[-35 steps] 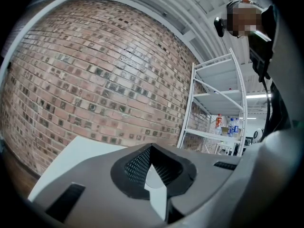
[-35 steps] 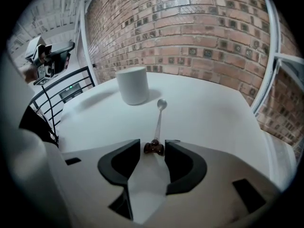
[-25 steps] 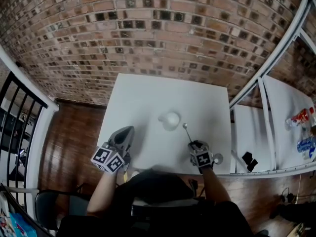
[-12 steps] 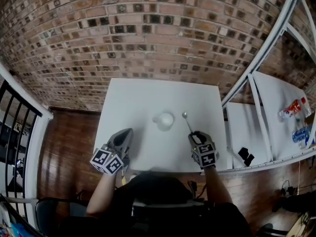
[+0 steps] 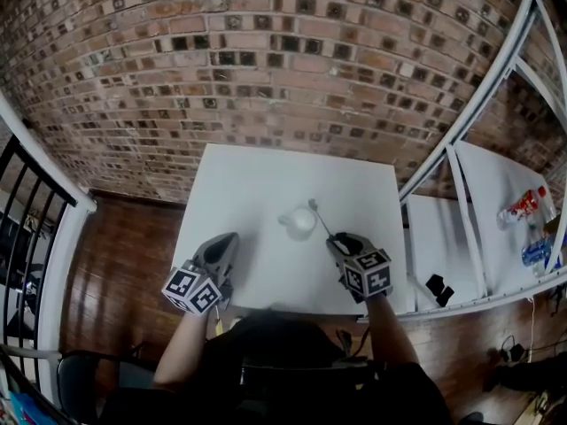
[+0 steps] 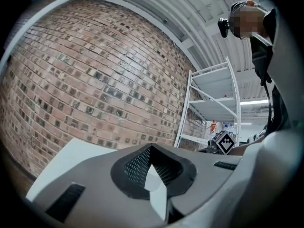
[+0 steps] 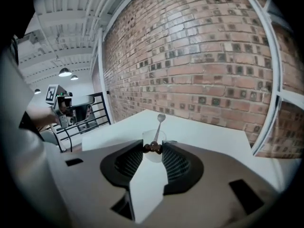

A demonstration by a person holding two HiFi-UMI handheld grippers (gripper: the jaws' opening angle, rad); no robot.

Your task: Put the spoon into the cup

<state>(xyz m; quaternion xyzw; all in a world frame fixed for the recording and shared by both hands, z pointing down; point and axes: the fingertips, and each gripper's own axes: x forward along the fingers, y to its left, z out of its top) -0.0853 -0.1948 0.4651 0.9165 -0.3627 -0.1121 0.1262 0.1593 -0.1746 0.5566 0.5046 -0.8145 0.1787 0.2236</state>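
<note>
A clear cup (image 5: 299,222) stands upright near the middle of the white table (image 5: 252,184). My right gripper (image 5: 339,244) is shut on the handle end of a metal spoon (image 5: 318,219), held in the air just right of the cup. In the right gripper view the spoon (image 7: 158,126) points up and away from the jaws of that gripper (image 7: 153,148), and its bowl shows above the cup (image 7: 151,152) just behind the tips. My left gripper (image 5: 220,253) hovers by the table's near left edge, shut and holding nothing; in its own view the left gripper (image 6: 151,147) faces the brick wall.
A white metal shelf rack (image 5: 461,149) stands right of the table, with bottles (image 5: 521,211) and a small black object (image 5: 436,286) on its shelf. A brick wall (image 5: 266,60) runs behind the table. A black railing (image 5: 27,202) is at the left.
My right gripper has lifted the spoon off the table and carried it left, up to the cup. The left gripper has stayed where it was.
</note>
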